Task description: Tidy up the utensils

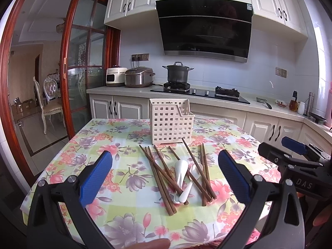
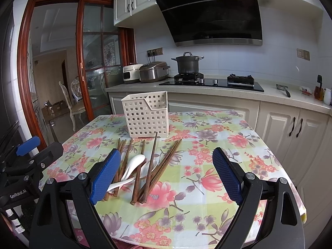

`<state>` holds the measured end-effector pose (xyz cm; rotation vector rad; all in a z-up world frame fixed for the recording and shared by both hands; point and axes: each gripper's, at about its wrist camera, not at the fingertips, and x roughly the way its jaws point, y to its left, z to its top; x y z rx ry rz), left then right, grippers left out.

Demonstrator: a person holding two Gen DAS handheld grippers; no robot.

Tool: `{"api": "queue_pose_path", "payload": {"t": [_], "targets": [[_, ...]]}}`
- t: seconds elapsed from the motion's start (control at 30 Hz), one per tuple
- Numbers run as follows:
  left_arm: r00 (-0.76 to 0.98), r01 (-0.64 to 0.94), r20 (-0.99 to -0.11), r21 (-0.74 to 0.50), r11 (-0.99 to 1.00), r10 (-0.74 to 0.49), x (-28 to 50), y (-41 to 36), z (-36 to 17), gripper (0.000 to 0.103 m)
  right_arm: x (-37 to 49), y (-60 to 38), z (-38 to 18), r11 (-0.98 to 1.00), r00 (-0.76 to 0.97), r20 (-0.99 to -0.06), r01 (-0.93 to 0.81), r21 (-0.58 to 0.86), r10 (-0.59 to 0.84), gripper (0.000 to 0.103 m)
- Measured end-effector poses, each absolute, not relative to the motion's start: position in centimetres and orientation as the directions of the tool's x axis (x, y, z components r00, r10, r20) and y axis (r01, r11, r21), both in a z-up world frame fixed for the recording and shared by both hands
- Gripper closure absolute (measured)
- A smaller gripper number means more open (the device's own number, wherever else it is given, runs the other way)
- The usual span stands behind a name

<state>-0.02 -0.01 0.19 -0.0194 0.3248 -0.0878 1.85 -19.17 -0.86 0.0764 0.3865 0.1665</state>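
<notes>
Several brown wooden chopsticks [image 1: 164, 176] [image 2: 151, 166] lie scattered on the floral tablecloth [image 1: 116, 137] [image 2: 217, 141], with white ceramic spoons [image 1: 181, 173] [image 2: 132, 165] lying among them. Behind them stands a cream perforated utensil basket [image 1: 171, 121] [image 2: 146, 116], upright. My left gripper [image 1: 166, 178] hovers above the pile, open, nothing between its blue pads [image 1: 95, 178]. My right gripper [image 2: 166, 176] is also open and holds nothing, over the table just right of the pile. Each gripper shows at the edge of the other's view: the right gripper [image 1: 294, 151] and the left gripper [image 2: 29, 151].
The table's near edge runs just below the grippers. Behind the table is a kitchen counter [image 1: 124, 90] with cookers, a pot [image 1: 178, 73] on the stove, and bottles at the right. A glass sliding door [image 1: 83, 62] stands at the left. A fingertip [image 1: 153, 243] shows at the bottom.
</notes>
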Motion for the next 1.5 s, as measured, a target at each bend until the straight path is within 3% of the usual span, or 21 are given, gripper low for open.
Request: {"api": "queue_pose_path", "payload": {"t": [0.6, 0.9, 1.1, 1.23, 1.5], "targets": [[0.93, 0.083, -0.356, -0.042, 0.996, -0.092, 1.0, 0.4, -0.8, 0.005, 3.0, -20.0, -1.1, 0.984, 0.902, -0.396, -0.133, 0.122, 0.171, 0.018], [0.875, -0.022, -0.483, -0.063, 0.998, -0.011, 5.1, 3.1, -3.1, 0.005, 6.4, -20.9, -2.8, 0.988, 0.874, -0.466, -0.093, 0.126, 0.142, 0.018], [0.825, -0.029, -0.564, -0.095, 0.995, -0.03, 8.1, 4.7, -5.2, 0.005, 10.1, -21.1, -4.6, 0.987, 0.827, -0.541, -0.086, 0.139, 0.148, 0.018], [0.822, -0.036, -0.569, -0.075, 0.997, -0.013, 9.7, 4.8, -6.3, 0.005, 12.9, -20.8, -5.8, 0.984, 0.787, -0.594, -0.089, 0.157, 0.166, 0.018], [0.755, 0.019, -0.651, -0.106, 0.994, -0.084, 14.5, 4.6, -6.8, 0.005, 18.4, -19.0, -6.6, 0.976, 0.738, -0.641, -0.134, 0.169, 0.212, 0.018]]}}
